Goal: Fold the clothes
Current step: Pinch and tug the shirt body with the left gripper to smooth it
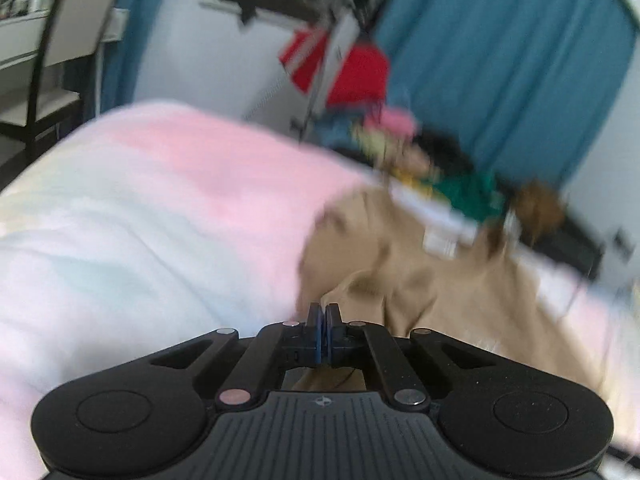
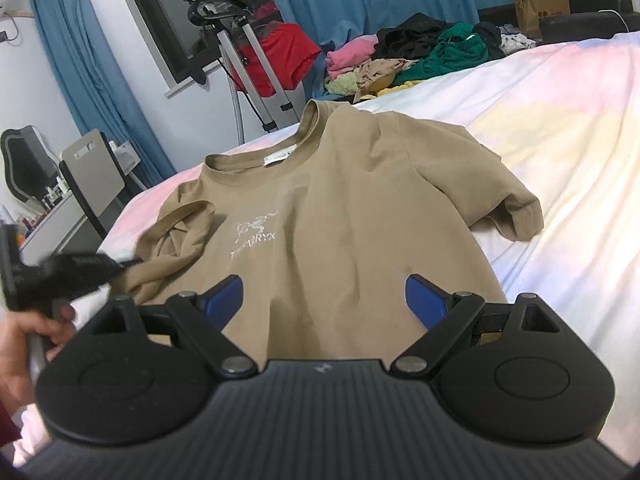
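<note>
Your left claw (image 1: 322, 316) is clenched at the bunched sleeve of the tan T-shirt (image 2: 340, 208) lying face-up on the bed (image 2: 560, 160), right claw (image 2: 324, 300) released above its hem; a hasty pull risks dragging the shirt askew.

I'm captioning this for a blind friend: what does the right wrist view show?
A tan T-shirt lies face up on a pastel bedspread, the open right gripper hovering above its hem. Unfolded clothes are heaped beyond.

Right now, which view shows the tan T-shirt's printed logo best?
Right wrist view: the tan T-shirt lies flat and sharp, white chest logo facing up. Left wrist view is motion-blurred, showing only rumpled tan fabric, no logo.
</note>
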{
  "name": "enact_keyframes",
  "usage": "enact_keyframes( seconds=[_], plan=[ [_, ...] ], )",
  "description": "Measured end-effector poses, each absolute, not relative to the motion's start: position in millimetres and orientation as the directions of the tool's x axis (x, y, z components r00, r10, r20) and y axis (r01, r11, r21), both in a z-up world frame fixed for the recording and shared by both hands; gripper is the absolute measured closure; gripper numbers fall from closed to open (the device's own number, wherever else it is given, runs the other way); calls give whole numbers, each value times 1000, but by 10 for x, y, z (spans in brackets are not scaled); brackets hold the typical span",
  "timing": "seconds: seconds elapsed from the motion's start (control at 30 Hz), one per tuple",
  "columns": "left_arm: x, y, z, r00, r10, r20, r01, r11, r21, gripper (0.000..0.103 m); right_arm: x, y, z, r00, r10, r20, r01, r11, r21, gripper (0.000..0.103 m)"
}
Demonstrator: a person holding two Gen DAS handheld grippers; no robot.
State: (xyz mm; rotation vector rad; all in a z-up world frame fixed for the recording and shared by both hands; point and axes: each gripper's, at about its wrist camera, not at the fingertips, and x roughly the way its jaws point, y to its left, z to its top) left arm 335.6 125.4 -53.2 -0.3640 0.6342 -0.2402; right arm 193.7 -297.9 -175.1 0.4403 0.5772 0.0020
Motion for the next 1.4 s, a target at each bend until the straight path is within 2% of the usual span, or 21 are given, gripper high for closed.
enact_keyframes(
  seconds=[0.17,0.23,0.33,0.43,0.5,0.6,0.67,0.73,0.83,0.93,1.0,1.03,1.07,1.1,1.17,1.23,1.3,1.4],
  plan=[
    [3152,1947,-302,864,-189,-466,-50,890,-454,102,1947,-2978,-1767,837,124,-533,122,907,403,13],
    [3084,2210,-321,861,-72,-503,-173,889,-423,102,1947,-2972,-1769,836,124,-535,122,908,401,13],
    [3041,2523,-457,781,114,-614,-377,870,-317,102,1949,-2962,-1771,834,122,-537,122,910,397,13],
    [3042,2519,-481,808,49,-587,-309,883,-352,101,1950,-2954,-1778,833,121,-541,122,912,392,13],
    [3043,2517,-498,824,5,-567,-264,889,-375,95,1943,-2944,-1780,832,120,-542,121,914,388,13],
    [3044,2514,-523,842,-61,-535,-193,893,-406,79,1940,-2932,-1779,833,121,-540,118,915,386,13],
    [3044,2511,-539,852,-105,-513,-146,893,-426,53,1951,-2919,-1789,832,119,-542,116,918,380,13],
    [3066,2486,-561,856,-145,-496,-104,892,-441,39,1966,-2907,-1806,828,119,-548,116,920,374,13],
    [3298,2221,-644,833,-164,-529,-96,898,-429,35,1989,-2887,-1827,823,117,-556,116,923,366,13],
    [3527,1965,-746,807,-138,-575,-116,916,-384,38,2004,-2875,-1837,820,112,-561,118,926,358,13],
    [3671,1844,-829,799,-87,-595,-146,932,-333,53,2008,-2872,-1846,818,109,-564,121,927,354,13],
    [3733,1798,-856,796,-66,-601,-157,937,-311,87,2009,-2874,-1849,818,108,-565,121,928,353,13],
    [3773,1758,-848,790,-49,-611,-166,942,-291,101,2013,-2874,-1854,818,108,-566,122,928,353,13],
    [3803,1719,-825,790,-29,-613,-177,946,-273,101,2018,-2875,-1858,817,107,-566,123,928,352,13],
    [3773,1708,-672,830,39,-556,-214,943,-253,102,2029,-2879,-1862,818,105,-565,125,927,354,13],
    [3804,1713,-526,836,145,-529,-303,926,-226,102,2041,-2878,-1859,822,100,-560,126,928,350,13],
    [3882,1721,-464,804,250,-540,-384,911,-151,101,2053,-2874,-1847,829,87,-552,130,931,341,13],
    [4025,1747,-585,747,315,-586,-417,908,-44,101,2058,-2854,-1826,838,76,-540,124,937,325,13]
  ],
)
